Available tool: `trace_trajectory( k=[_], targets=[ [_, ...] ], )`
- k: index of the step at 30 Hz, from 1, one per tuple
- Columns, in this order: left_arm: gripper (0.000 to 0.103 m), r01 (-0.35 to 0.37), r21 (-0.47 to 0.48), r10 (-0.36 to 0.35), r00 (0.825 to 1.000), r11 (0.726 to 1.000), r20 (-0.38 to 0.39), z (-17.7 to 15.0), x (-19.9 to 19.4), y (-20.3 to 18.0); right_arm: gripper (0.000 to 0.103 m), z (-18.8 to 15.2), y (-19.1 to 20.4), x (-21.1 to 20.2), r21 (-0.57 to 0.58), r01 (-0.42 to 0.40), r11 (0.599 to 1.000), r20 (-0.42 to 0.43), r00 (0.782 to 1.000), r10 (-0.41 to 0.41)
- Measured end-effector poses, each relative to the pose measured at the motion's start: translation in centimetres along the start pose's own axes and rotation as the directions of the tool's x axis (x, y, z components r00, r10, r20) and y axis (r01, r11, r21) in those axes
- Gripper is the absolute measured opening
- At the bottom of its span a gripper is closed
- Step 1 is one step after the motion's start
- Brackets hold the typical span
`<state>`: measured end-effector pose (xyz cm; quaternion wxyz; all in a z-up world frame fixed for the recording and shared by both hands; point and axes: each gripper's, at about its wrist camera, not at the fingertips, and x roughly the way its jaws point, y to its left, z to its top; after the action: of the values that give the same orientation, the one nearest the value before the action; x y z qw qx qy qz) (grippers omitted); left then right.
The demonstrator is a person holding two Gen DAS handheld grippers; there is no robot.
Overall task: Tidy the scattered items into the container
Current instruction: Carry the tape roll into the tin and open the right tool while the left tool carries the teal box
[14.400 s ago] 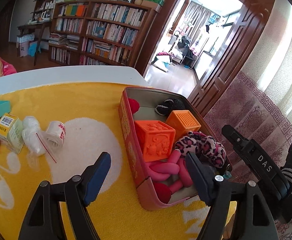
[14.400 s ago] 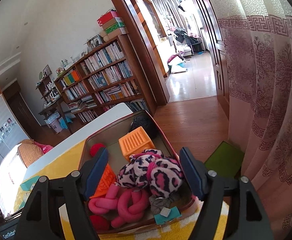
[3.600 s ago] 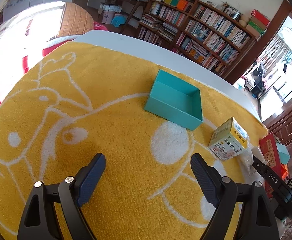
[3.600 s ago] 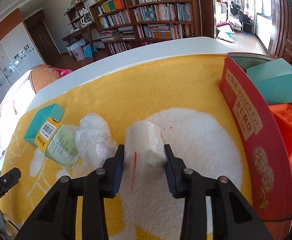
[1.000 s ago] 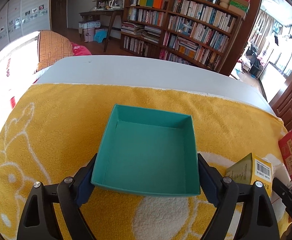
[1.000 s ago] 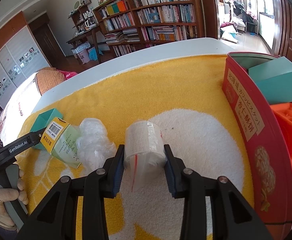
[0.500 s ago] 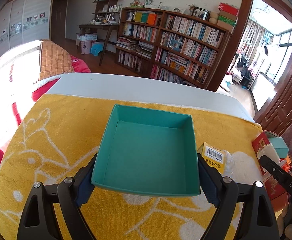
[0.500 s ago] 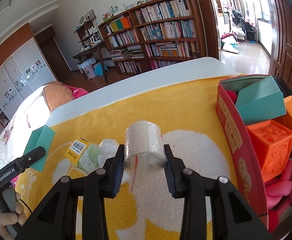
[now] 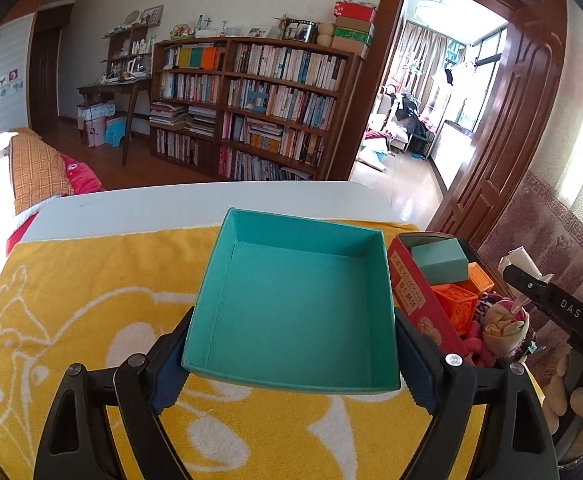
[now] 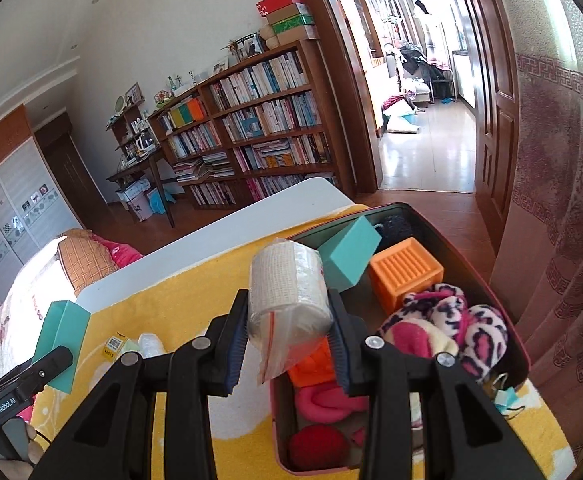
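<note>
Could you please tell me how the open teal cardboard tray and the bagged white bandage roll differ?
The open teal cardboard tray is square, rigid and empty; the bagged white bandage roll is cylindrical and soft-looking. The tray spans wide-set fingers, the roll narrow ones. Both are gripped and raised off the yellow towel.

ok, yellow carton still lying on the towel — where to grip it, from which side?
The yellow carton lies flat next to a clear plastic bundle. Probably best to come from above and close on its two long side faces, with the finger on the bundle side kept tight to the carton. Its far end is hidden behind the right gripper.
</note>
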<state>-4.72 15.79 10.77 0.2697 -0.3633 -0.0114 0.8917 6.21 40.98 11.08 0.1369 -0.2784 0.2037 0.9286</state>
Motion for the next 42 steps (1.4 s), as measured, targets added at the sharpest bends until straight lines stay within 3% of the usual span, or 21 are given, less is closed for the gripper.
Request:
trace_trajectory(
  k=[11,18,21,24,28,36,42],
  targets=[
    [0.09,0.186,0.129,-0.178,0.981,0.974,-0.07,-1.6,2.5,-13.7,0.04,0.4,-6.8,-3.5,0.061,0.044,0.997,0.041,0.998,-0.047],
    [0.09,0.245,0.153,-0.227,0.966,0.957,-0.123,-2.4,5.4,-18.5,0.04,-0.1,-9.2,-4.3,0.085,0.041,0.996,0.048,0.998,-0.045],
    [0.09,0.276,0.166,-0.25,0.955,0.947,-0.158,-2.8,7.3,-19.5,0.04,-0.1,-9.8,-4.3,0.096,0.039,0.995,0.05,0.998,-0.044],
    [0.09,0.326,0.181,-0.287,0.934,0.928,-0.215,-3.6,8.9,-20.5,0.04,0.1,-10.3,-4.2,0.103,0.033,0.994,0.053,0.998,-0.038],
    [0.09,0.35,0.182,-0.31,0.926,0.919,-0.218,-4.0,9.0,-20.4,0.04,0.5,-10.9,-3.9,0.109,0.018,0.994,0.049,0.999,-0.023],
    [0.091,0.344,0.165,-0.322,0.935,0.924,-0.146,-3.0,6.3,-17.9,0.04,2.3,-10.3,-1.8,0.081,-0.02,0.997,0.024,1.0,0.018],
    [0.091,0.342,0.152,-0.32,0.935,0.927,-0.15,-3.3,6.1,-17.0,0.04,2.4,-8.5,1.0,0.036,-0.046,0.998,-0.044,0.998,0.048]
  ],
)
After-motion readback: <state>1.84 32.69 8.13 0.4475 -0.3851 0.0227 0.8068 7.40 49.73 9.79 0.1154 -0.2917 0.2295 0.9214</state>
